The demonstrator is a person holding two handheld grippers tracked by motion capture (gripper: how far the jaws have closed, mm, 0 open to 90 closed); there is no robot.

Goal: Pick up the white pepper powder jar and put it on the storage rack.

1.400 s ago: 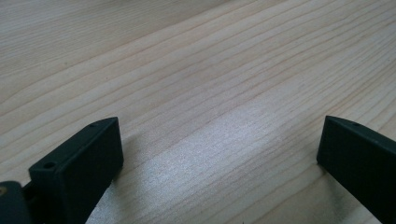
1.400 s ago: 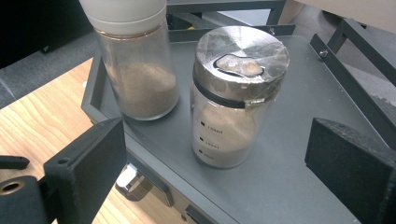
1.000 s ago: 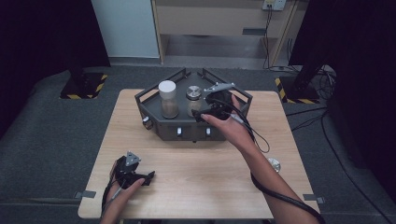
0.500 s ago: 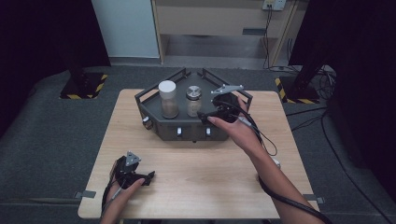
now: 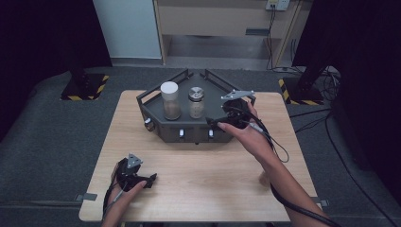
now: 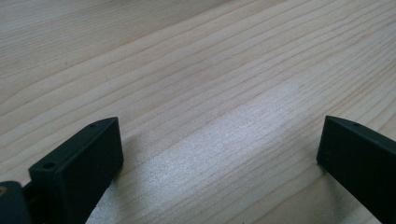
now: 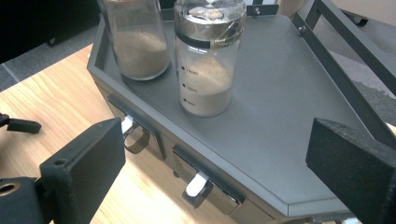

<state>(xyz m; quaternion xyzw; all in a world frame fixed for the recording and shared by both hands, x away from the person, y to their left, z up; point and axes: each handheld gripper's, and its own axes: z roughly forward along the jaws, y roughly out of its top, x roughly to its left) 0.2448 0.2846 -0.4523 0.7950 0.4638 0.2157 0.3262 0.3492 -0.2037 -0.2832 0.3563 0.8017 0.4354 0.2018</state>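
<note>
- Right gripper [image 5: 218, 124]: jaws wide apart, nothing between them. It hovers over the right front part of the dark tray [image 5: 156, 111], aimed across the tray floor toward the jars.
- Nearest target, the metal-lidded jar [image 5: 196, 102]: stands upright on the tray floor, right of the white-lidded jar [image 5: 169, 100] and close beside it, apart from the right gripper. In the right gripper view it [image 7: 208, 58] carries pale powder in its lower half, with printed graduation marks on the glass.
- Judgement on the step in hand: an approach to grasp the metal-lidded jar. To do it well, line the jaws up so the jar body sits centred between them, come in level below the lid band, and close on the glass wall rather than the lid. Keep the far jaw out of the narrow gap to the white-lidded jar, so the neighbour is not knocked over.
- Left gripper [image 5: 142, 180]: rests low on the tabletop [image 5: 208, 179], well in front of the tray and to its left; jaws open, holding nothing, bare wood grain between them in the left gripper view.
- Counts: two jars, one tray, three small handles on the tray's front face, two grippers.
</note>
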